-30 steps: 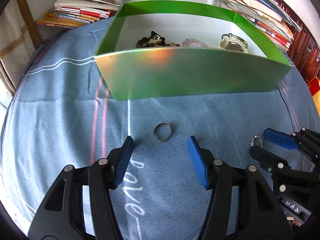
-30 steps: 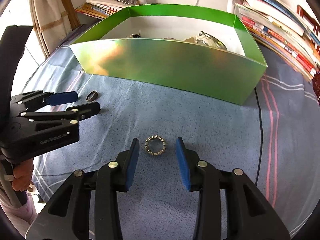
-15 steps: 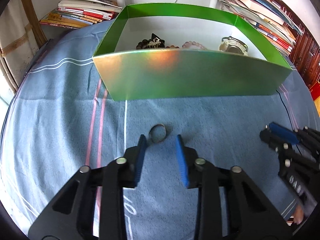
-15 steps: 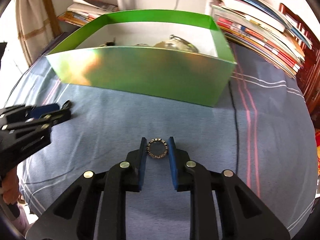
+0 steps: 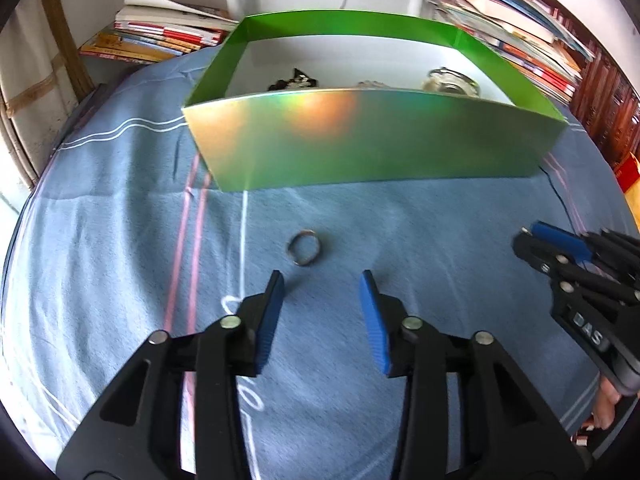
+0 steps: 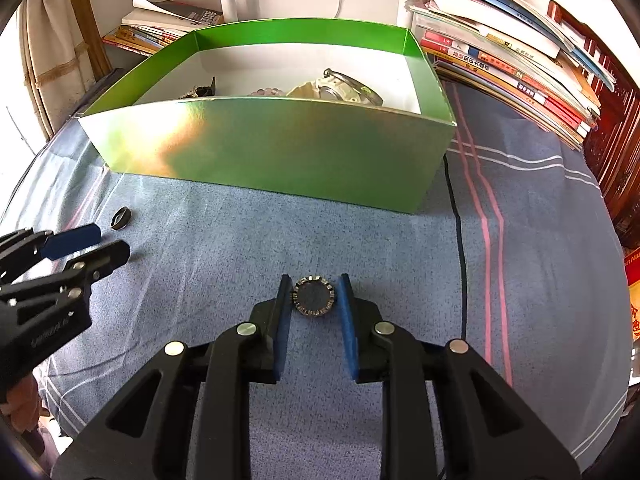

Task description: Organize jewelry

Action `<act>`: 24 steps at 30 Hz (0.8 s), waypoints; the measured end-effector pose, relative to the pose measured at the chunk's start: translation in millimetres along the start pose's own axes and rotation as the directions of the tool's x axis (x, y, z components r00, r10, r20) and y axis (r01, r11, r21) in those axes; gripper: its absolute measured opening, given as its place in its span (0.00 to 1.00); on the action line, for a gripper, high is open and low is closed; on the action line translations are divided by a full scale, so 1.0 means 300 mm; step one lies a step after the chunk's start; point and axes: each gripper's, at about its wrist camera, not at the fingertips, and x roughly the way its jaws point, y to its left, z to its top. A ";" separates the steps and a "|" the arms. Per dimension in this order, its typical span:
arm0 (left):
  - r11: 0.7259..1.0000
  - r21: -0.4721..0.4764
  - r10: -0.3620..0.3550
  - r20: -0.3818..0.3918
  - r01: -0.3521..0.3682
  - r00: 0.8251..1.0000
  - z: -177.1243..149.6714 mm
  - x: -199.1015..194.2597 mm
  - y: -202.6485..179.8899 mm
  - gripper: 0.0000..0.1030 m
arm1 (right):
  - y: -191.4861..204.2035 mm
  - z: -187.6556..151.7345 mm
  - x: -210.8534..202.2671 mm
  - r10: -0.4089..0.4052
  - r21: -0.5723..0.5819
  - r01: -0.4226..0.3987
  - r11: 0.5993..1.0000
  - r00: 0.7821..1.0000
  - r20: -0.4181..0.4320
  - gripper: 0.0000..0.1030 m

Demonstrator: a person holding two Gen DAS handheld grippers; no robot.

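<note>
While the small studded metal ring [image 6: 313,295] lies flat on the blue cloth [image 6: 240,240] between the right gripper [image 6: 313,298]'s barely parted blue pads, touch unclear, the plain ring [image 5: 304,247] lies just beyond the left gripper [image 5: 322,300]'s spread tips, near the green box [image 6: 280,152].

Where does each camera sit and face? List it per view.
Left wrist: rides the left gripper, faces plain ring and green box; its open fingers show, right gripper at right.
Right wrist: rides the right gripper, faces the box; its fingers flank the studded ring, left gripper at left.
Shared: box, plain ring, cloth.
</note>
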 end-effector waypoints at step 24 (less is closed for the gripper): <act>0.999 0.041 -0.020 0.025 0.019 0.999 0.018 0.012 -0.052 0.14 | 0.014 -0.007 0.002 0.021 -0.005 -0.021 1.000 1.000 0.018 0.21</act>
